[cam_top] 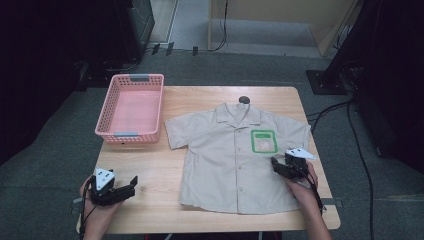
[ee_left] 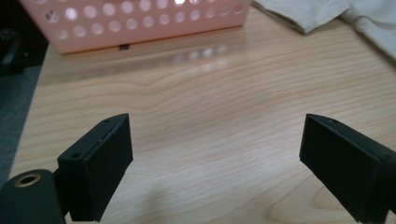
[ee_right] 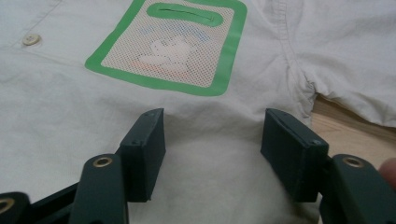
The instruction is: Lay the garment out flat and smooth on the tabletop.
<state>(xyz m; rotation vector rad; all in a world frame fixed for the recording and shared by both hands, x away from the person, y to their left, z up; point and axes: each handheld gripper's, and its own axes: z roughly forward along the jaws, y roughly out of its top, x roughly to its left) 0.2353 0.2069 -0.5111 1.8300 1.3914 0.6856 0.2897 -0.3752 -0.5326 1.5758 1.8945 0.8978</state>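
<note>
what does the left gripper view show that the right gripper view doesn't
Left gripper view: the pink basket with its holed wall, a wide stretch of bare table, and the left claw open over the wood with nothing between its jaws.

Right gripper view: the shirt's green-edged mesh pocket, a button, and the right claw open over the cloth.

Both: the beige shirt and the wooden tabletop, which shows in the right gripper view beside the sleeve.
</note>
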